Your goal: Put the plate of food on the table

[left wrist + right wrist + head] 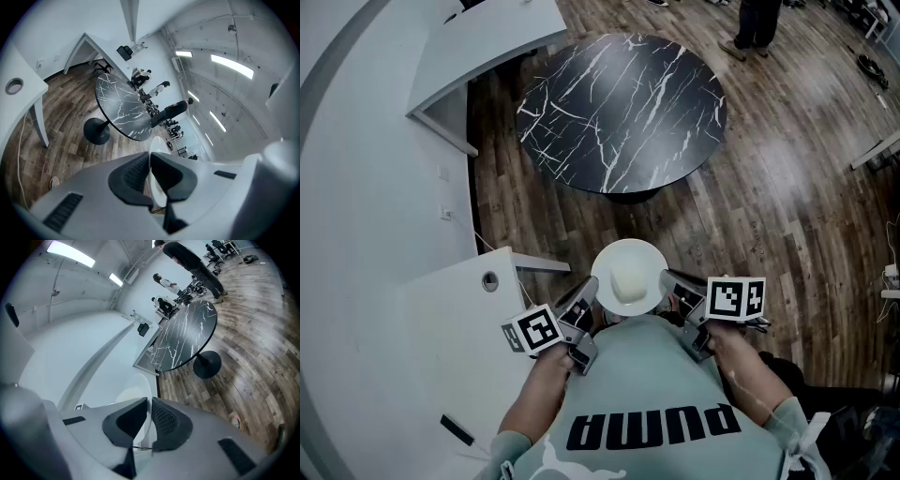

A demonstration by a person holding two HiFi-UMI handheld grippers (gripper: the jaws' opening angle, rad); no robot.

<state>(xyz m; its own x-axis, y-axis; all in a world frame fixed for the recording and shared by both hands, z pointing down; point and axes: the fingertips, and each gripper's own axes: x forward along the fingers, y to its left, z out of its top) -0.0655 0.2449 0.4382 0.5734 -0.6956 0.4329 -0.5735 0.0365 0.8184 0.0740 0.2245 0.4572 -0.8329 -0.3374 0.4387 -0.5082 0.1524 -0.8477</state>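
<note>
Floorboards (787, 206) of dark wood ran across the room. A round black table (623, 112) veined in white stood on a pedestal well ahead of both grippers. A white desk (450, 319) with a round hole in its top lay just outside the left gripper (592, 300). Beyond the table, far from either claw, a person (757, 23) stood. The white plate (605, 267) hung in the air between the two grippers, close to the holder's chest and nowhere near the tabletop, with a pale lump of food (630, 281) at its middle. The left gripper had its dark pads pinched nearly together on the plate's left rim. The right gripper (667, 286) had its jaws narrowed the same way on the opposite rim.
</note>
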